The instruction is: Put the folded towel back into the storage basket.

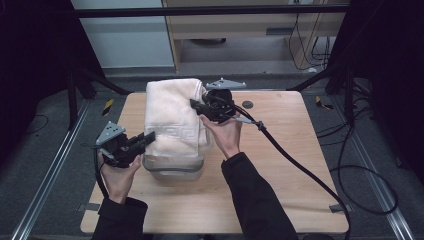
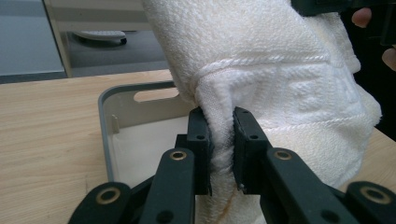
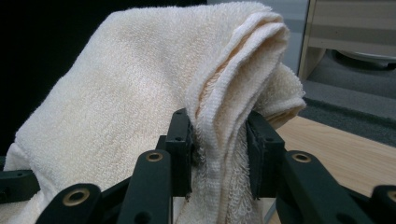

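we hold the folded cream towel [image 1: 172, 117] at both ends: the left gripper [image 2: 221, 140] is clamped on its near hem, the right gripper [image 3: 219, 140] on its far folded edge. the towel hangs between them, over the grey storage bin [image 2: 105, 121] just beyond the left jaws. lowering and release remain, we judge.

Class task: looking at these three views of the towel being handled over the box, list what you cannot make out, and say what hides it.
1. Inside of the box, high view: the towel covers it.
2. Far half of the box, left gripper view: hidden behind the hanging towel.
3. Small dark round thing on the table, high view: too small to identify.
4. Towel's lower edge, right gripper view: cut off by the bottom edge, behind the right gripper.
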